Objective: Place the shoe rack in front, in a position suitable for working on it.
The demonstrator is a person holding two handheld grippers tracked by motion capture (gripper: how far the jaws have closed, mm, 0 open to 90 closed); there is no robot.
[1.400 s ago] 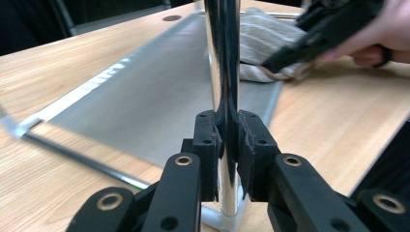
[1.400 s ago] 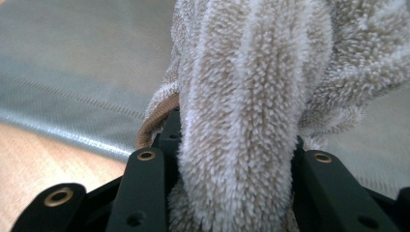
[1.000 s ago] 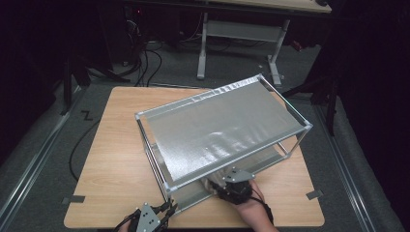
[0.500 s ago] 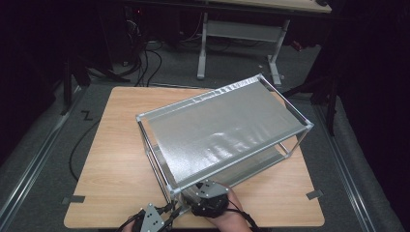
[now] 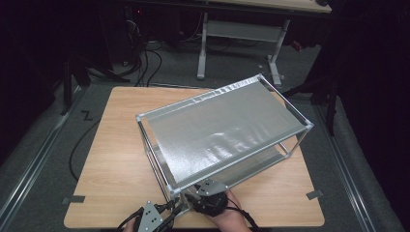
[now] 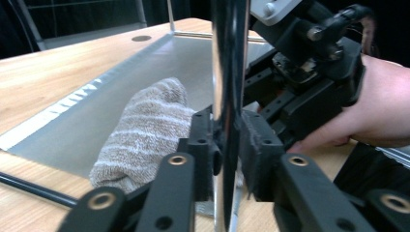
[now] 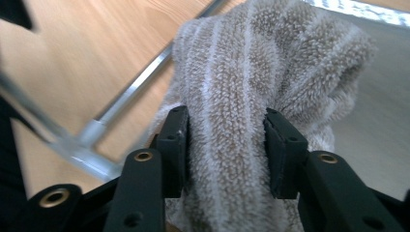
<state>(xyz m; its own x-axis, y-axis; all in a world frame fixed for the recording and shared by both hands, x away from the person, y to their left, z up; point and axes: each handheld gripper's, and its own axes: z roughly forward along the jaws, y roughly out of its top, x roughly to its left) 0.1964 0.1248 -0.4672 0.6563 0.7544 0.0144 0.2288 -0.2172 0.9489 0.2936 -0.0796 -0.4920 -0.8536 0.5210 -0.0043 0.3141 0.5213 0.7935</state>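
Two grippers work at the near corner of a metal rack (image 5: 227, 130) that stands at an angle on a wooden table (image 5: 116, 145). The rack has a shiny top shelf, a lower shelf and thin chrome posts.

In the left gripper view, the left gripper (image 6: 227, 159) has its jaws closed around the chrome corner post (image 6: 227, 72) of the rack, one black pad on each side of it and both touching the metal. In the high view this gripper (image 5: 167, 212) sits at the table edge, just beside the same corner.

A beige towel (image 6: 145, 130) with pale stripes lies bunched on the lower shelf (image 6: 96, 101) of the rack, close behind the corner post. In the right gripper view, the right gripper (image 7: 225, 145) has its jaws on both sides of a thick fold of the towel (image 7: 251, 63) and pressing into it, at a medium width. The person's right hand (image 6: 367, 111) holds this gripper (image 6: 300, 77) just to the right of the post. In the high view the right gripper (image 5: 208, 198) reaches under the top shelf at the near corner.
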